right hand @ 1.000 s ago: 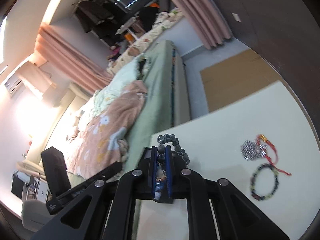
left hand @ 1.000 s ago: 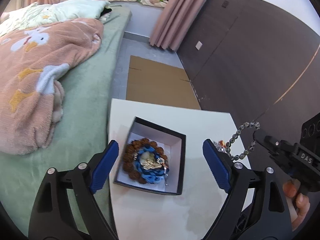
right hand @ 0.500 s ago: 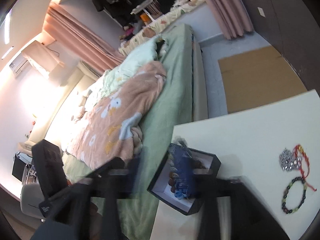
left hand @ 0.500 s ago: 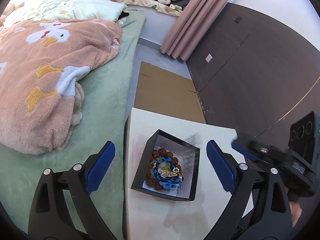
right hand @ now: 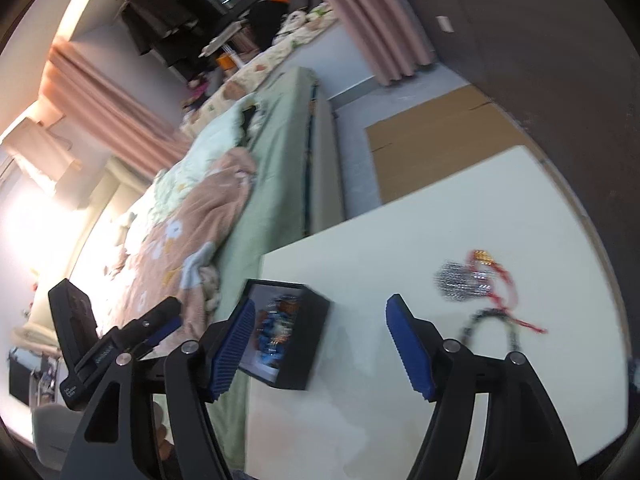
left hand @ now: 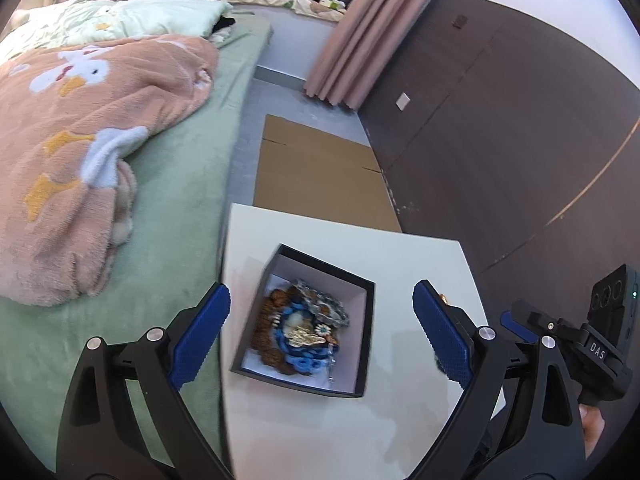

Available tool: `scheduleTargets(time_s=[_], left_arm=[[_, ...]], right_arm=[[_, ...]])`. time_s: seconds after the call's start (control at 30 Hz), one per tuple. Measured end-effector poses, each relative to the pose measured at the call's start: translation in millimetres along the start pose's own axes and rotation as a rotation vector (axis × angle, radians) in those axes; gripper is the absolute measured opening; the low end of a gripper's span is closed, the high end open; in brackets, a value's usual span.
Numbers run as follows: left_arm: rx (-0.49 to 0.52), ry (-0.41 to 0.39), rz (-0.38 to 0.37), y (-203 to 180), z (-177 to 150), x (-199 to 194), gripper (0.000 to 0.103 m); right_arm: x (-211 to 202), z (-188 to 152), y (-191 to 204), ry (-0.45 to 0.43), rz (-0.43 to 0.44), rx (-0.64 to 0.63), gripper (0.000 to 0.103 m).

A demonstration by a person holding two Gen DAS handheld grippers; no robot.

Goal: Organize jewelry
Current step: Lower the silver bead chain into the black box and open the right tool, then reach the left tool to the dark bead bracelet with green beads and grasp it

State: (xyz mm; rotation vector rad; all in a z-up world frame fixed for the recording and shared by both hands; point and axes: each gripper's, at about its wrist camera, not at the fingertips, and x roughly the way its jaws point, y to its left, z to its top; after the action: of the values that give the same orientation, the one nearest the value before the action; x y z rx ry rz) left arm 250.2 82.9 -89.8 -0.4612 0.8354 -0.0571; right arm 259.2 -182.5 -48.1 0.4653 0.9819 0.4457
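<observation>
A black box [left hand: 362, 322] with a white lining sits on the white table [left hand: 400, 252]. It holds a brown bead bracelet, a blue one, a gold piece and a grey bead bracelet [left hand: 324, 304] on top. My left gripper [left hand: 320, 332] is open, hovering over the box. My right gripper [right hand: 320, 344] is open and empty, just right of the box [right hand: 308, 344]. A silver mesh piece [right hand: 456, 280], a red cord bracelet [right hand: 500, 280] and a dark bead bracelet [right hand: 488, 320] lie on the table to the right.
A bed with a green sheet [left hand: 180, 200] and a pink blanket [left hand: 80, 140] borders the table's left edge. Flat cardboard [left hand: 316, 176] lies on the floor beyond the table. A dark wall panel [left hand: 500, 140] stands to the right.
My right gripper was shut on the grey bead bracelet; it carried it over the box, opened and let go. The bracelet now lies in the box. The right gripper has drawn back.
</observation>
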Motion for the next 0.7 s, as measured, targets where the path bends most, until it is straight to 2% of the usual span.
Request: scheduleTargets(time_s=[0.2,0.23,0.3,0.33,0.5,0.7], left_arm=[[0.039,0.02,-0.04,-27,-8,9,0.092],[0.044,0.023,-0.045,-30,-9,10,0.092],[0.059,0.032,-0.052,-41,-12,14,0.096],[0.065,0.032,-0.049,-46,-14,15,0.098],[0.128,0.046,-0.059,-77,-25,25,0.098],[0.193,0.1,-0.071,-110,-41,47,0.098]], right_arm=[[-26,-1,-32,-0.029,-0.07,0.033,0.076],[-30,-1,-36,-0.036,-0.079,0.04,0.079],[-38,-2,-44,-0.056,-0.099,0.052,0.093],[-43,-2,-48,-0.068,-0.109,0.059,0.095],[-58,-7,-66,-0.095,-0.134,0.095,0.095],[-68,-22,-97,-0.087,-0.196,0.158,0.095]])
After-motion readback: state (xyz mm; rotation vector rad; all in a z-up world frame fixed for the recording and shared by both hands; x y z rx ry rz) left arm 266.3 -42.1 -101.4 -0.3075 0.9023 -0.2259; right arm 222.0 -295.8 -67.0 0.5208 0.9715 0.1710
